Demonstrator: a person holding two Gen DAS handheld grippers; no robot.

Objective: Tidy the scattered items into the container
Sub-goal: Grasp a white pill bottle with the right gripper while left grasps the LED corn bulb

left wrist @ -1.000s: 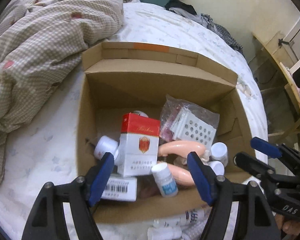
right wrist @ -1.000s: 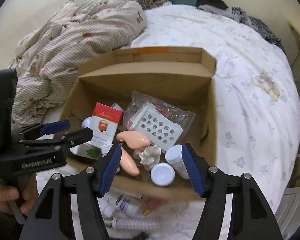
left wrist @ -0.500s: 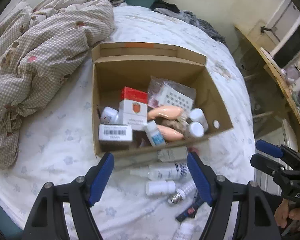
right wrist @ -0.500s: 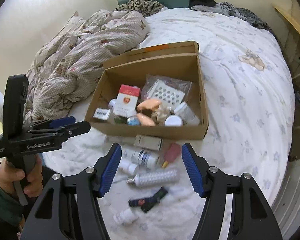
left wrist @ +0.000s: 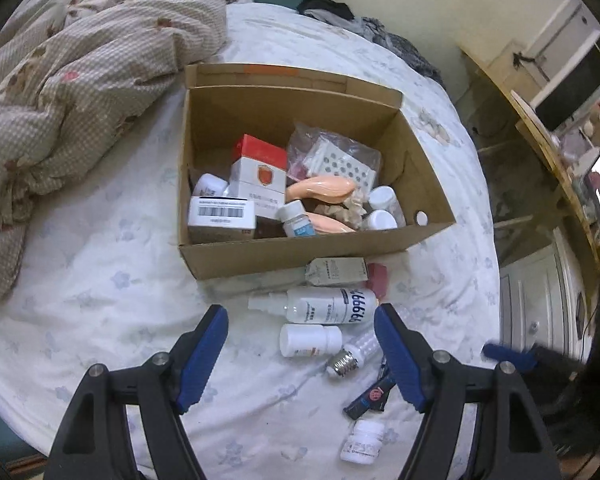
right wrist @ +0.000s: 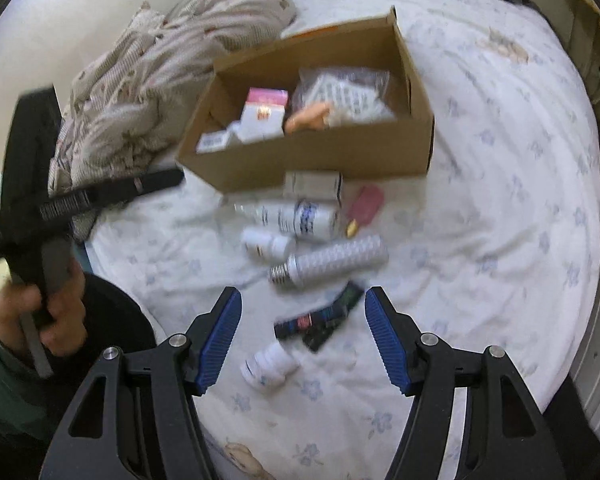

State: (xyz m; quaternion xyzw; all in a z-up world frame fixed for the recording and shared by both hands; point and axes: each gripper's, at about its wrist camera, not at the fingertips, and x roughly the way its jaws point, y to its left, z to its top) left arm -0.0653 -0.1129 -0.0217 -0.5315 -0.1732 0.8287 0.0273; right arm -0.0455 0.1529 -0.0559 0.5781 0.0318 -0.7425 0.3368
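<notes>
A cardboard box [left wrist: 300, 254] [right wrist: 312, 156] sits on the bed, holding a red-and-white pack [left wrist: 260, 176], small bottles and a bagged white tray. In front of it lie loose items: a small carton [left wrist: 336, 272], a white spray bottle [left wrist: 320, 310], a white pill bottle [left wrist: 310, 340], an LED bulb [right wrist: 332, 258], a dark packet [right wrist: 320, 318] and another small white bottle [right wrist: 270, 362]. My left gripper [left wrist: 302, 354] hangs open above the spray bottle and pill bottle, holding nothing. My right gripper [right wrist: 302, 330] is open above the dark packet and the small bottle.
A crumpled checked quilt [left wrist: 68, 92] is heaped on the bed left of the box. A pink item [right wrist: 366, 204] lies beside the spray bottle. A wooden desk [left wrist: 548, 136] stands off the bed's right side. A person's hand [right wrist: 40, 308] grips the left gripper's handle.
Both grippers pulled back from over the box, so the loose items in front of it came into view. The right wrist view is now blurred with motion and tilted. Both stayed open.
</notes>
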